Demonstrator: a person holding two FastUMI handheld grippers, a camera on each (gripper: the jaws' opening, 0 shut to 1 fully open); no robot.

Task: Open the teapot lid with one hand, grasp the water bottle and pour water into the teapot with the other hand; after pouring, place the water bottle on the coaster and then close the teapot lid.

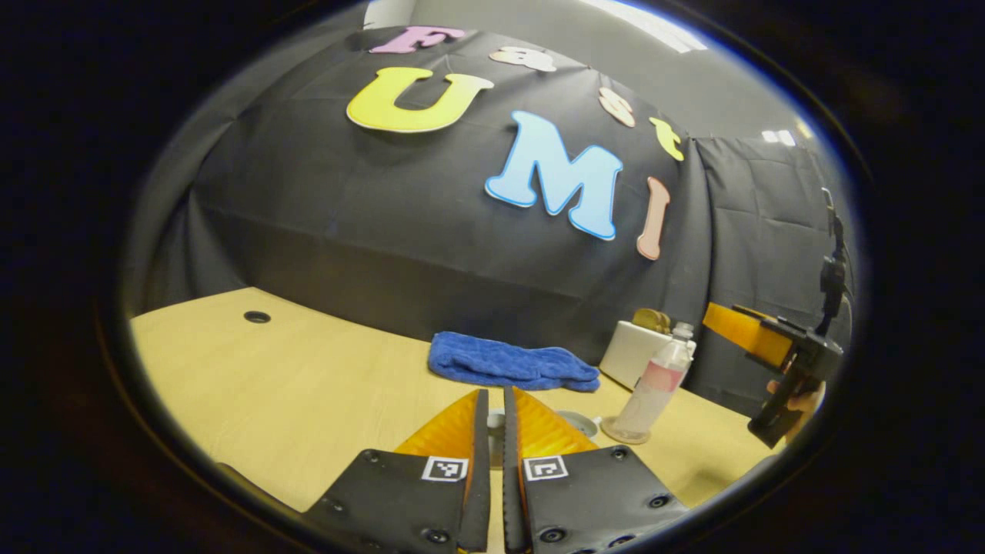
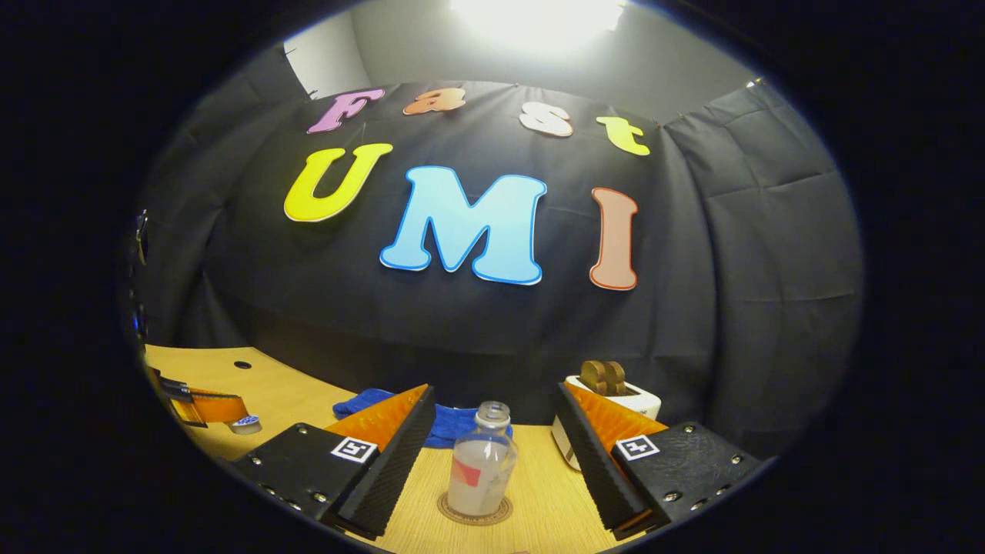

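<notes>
My right gripper (image 2: 492,431): open, straddling water bottle (image 2: 481,469) on coaster (image 2: 474,511); left gripper (image 1: 495,408): closed on teapot lid (image 1: 496,420), I think

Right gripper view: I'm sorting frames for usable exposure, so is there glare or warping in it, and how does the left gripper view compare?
Right gripper view: a ceiling light blows out to white at the top, and fisheye bends the wall cloth, yet the water bottle stays sharp. Left gripper view: tilted, evenly lit, a milder light strip, and the table edge curves.
</notes>
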